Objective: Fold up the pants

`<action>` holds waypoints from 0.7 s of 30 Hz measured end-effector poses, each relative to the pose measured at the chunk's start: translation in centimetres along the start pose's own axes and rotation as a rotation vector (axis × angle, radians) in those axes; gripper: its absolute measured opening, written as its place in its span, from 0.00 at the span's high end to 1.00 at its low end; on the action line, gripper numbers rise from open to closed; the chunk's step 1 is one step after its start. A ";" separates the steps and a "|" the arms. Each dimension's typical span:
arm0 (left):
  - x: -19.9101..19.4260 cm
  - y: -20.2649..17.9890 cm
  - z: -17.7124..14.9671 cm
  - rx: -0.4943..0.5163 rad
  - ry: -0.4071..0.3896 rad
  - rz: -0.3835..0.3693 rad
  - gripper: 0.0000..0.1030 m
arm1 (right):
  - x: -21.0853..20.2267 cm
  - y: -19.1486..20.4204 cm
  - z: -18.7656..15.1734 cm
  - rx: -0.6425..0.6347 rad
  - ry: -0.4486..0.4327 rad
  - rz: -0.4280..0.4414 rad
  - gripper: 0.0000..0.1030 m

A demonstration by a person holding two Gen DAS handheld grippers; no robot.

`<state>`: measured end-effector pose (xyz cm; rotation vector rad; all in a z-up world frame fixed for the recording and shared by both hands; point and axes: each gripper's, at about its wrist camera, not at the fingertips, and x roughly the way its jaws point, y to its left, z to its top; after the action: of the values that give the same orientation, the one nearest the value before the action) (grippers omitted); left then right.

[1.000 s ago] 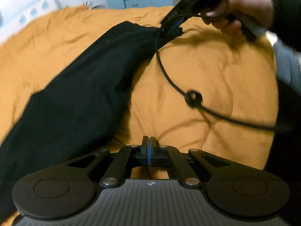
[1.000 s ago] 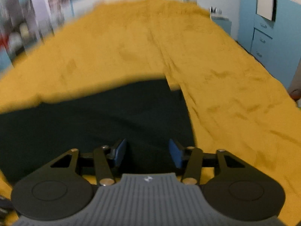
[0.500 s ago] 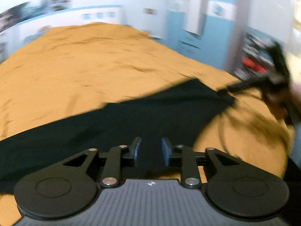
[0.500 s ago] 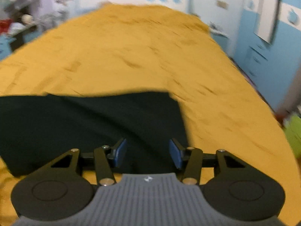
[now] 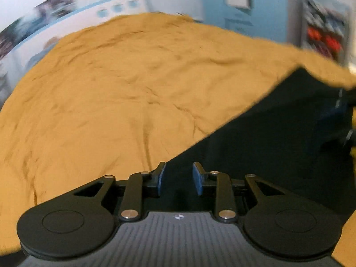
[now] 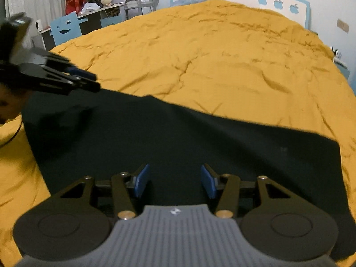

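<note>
The black pants (image 6: 178, 142) lie flat across the orange bedspread (image 6: 222, 55) as a wide dark band. My right gripper (image 6: 174, 181) is open and empty, its blue pads over the near edge of the pants. My left gripper (image 5: 179, 178) is open and empty at the pants' (image 5: 278, 144) left end, over their slanted edge. It also shows in the right wrist view (image 6: 89, 81) at the far left, above the pants' corner.
The orange bedspread (image 5: 122, 89) fills most of both views. A desk with a blue smiley chair (image 6: 65, 29) stands at the back left. A white and blue headboard (image 6: 278, 2) is at the far end. Blue cabinets (image 5: 240, 6) are at the right.
My left gripper has opened and swung left to the pants' left end. My right gripper has stayed open and moved back, so more of the flat pants shows.
</note>
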<state>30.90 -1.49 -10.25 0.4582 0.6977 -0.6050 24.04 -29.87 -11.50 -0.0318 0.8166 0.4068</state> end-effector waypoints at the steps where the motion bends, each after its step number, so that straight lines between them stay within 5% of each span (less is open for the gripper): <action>1: 0.4 0.0 -0.4 0.027 0.011 -0.006 0.67 | -0.2 -0.4 -0.3 0.010 0.000 0.009 0.52; 9: 3.6 0.7 -1.7 0.155 0.098 -0.030 0.67 | -0.3 -2.1 -0.8 0.014 -0.006 0.048 0.50; 10: 3.6 0.8 -1.7 0.152 0.109 -0.043 0.76 | -0.1 -2.1 -0.9 0.016 -0.005 0.052 0.50; 11: 3.5 0.9 -1.7 0.147 0.118 -0.065 1.00 | 0.0 -2.0 -0.7 0.018 -0.004 0.054 0.50; 15: 3.0 0.4 -1.7 0.212 0.109 -0.057 1.00 | 0.6 -2.1 -0.8 0.031 -0.001 0.058 0.48; 21: 2.9 2.8 -1.1 0.112 0.046 -0.031 1.00 | 0.5 -1.8 -1.0 0.034 0.001 0.057 0.48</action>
<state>33.98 0.21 -12.53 0.5680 0.7183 -0.6670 24.32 -31.50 -12.75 0.0232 0.8268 0.4466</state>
